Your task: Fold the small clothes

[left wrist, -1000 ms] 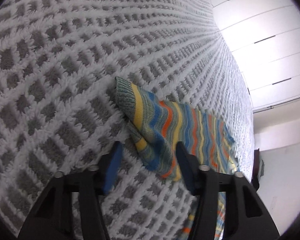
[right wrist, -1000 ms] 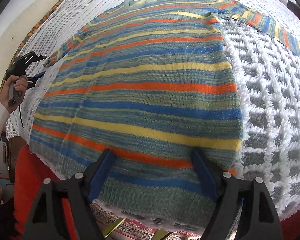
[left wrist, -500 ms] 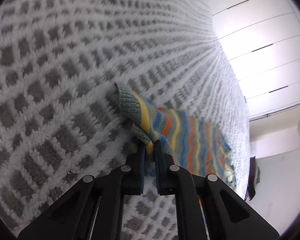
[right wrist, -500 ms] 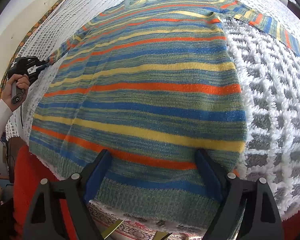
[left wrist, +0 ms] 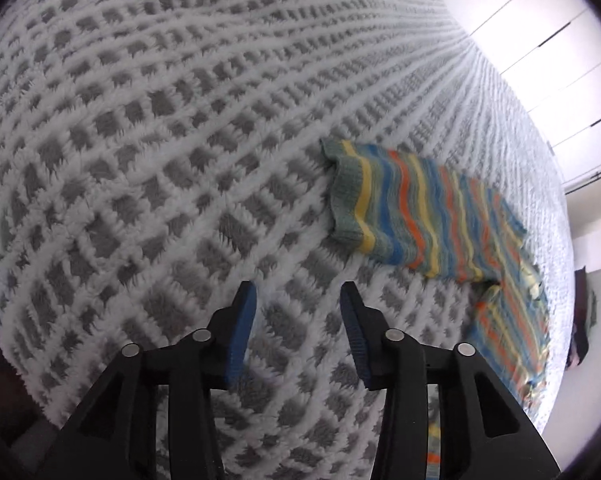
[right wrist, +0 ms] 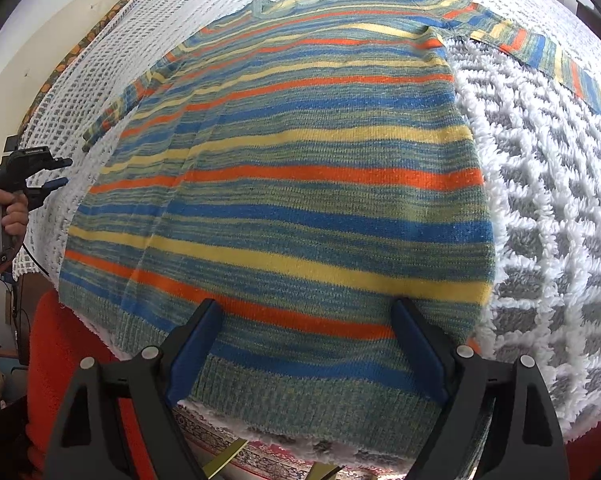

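Sweater (right wrist: pixel 284 200) lies flat on the blanket (left wrist: pixel 140 140), hem toward me. My right gripper (right wrist: pixel 306 344) hangs released over the hem; my left gripper (left wrist: pixel 296 308), also released, sits short of the sleeve cuff (left wrist: pixel 346 196). Risk: grabbing blanket pile with the cuff, dragging the sleeve crooked.

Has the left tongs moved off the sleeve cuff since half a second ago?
Yes. The left tongs have opened and backed away from the sleeve cuff, which now lies flat on the blanket, apart from them.
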Demonstrator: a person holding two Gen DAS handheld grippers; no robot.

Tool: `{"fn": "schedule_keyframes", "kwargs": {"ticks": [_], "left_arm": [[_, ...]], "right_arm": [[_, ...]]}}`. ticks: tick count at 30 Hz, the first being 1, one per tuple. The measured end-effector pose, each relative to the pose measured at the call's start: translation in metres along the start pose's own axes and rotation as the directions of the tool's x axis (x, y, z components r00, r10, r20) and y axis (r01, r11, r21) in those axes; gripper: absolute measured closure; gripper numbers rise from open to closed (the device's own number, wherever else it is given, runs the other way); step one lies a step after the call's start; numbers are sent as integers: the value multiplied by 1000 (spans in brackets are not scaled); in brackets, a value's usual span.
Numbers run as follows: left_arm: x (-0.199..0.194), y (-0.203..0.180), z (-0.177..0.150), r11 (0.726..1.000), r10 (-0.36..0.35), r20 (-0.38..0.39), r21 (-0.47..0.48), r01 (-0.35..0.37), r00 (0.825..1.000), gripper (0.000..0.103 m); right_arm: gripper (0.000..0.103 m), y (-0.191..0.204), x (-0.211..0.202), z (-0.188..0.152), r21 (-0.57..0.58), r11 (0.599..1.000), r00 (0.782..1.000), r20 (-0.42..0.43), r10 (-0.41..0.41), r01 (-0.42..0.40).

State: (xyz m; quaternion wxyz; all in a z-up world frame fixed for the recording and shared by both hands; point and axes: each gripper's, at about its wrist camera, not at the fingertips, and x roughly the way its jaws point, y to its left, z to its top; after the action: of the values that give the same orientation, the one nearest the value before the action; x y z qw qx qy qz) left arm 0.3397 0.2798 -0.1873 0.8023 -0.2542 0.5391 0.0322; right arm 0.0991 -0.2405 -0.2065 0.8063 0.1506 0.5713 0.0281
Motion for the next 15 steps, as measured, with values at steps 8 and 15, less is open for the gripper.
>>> {"fn": "schedule_keyframes", "kwargs": {"ticks": [8,15], "left_arm": [[21,-50,24,983,-87,62,166,76,994,36],[28,-78,-8,957,66,62,278,-81,996,43]], "right_arm": [[15,3,1,0,-4,1000,1000,-3,-10,10],[14,4,-2,4,-1,1000,1000,2,4,-4]]}}
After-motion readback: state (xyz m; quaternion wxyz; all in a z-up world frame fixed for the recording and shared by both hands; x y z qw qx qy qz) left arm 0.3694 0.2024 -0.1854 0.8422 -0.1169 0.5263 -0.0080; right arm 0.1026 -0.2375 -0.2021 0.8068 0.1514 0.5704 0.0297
